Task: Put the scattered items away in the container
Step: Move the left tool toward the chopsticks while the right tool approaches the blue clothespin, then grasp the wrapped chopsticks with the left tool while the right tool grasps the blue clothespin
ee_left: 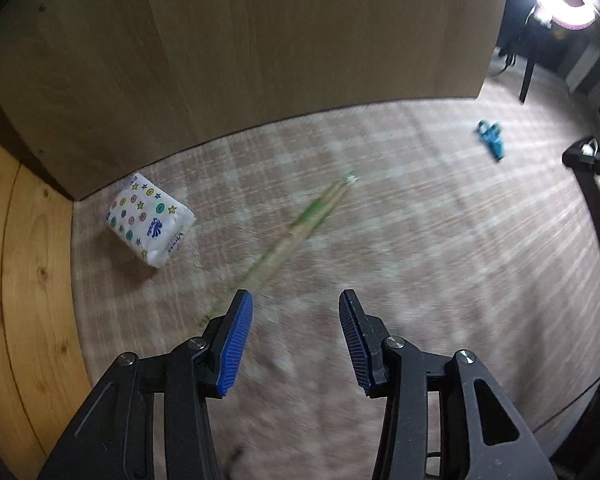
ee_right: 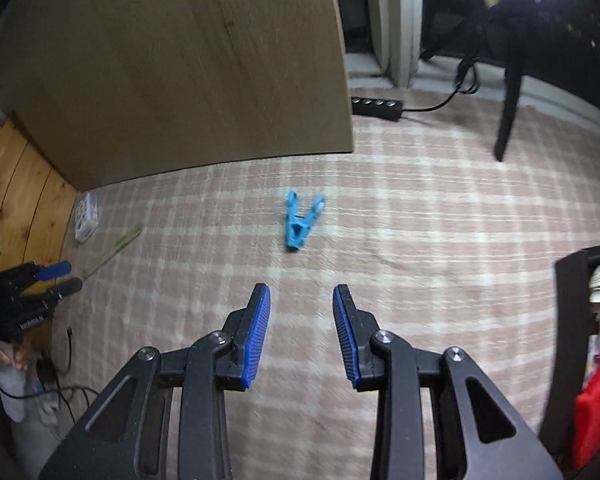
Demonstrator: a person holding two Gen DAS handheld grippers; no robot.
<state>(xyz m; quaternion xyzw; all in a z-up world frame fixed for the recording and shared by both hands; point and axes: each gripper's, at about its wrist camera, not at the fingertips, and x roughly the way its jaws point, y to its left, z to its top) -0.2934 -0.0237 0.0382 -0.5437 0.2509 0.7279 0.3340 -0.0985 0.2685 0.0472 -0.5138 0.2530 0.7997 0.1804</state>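
The blue clothes peg (ee_right: 302, 220) lies loose on the checked rug (ee_right: 420, 220), ahead of the right gripper (ee_right: 302, 334), whose tongs stand spread with nothing between them. A pair of chopsticks in a green wrapper (ee_left: 304, 226) lies ahead of the left gripper (ee_left: 296, 338), also spread and empty, with a tissue pack (ee_left: 150, 220) beside the wooden panel (ee_left: 260, 60). The dark container (ee_right: 572, 320) sits at the right edge, already holding things. This looks like the approach step: next, each gripper needs lowering over its item and closing on it
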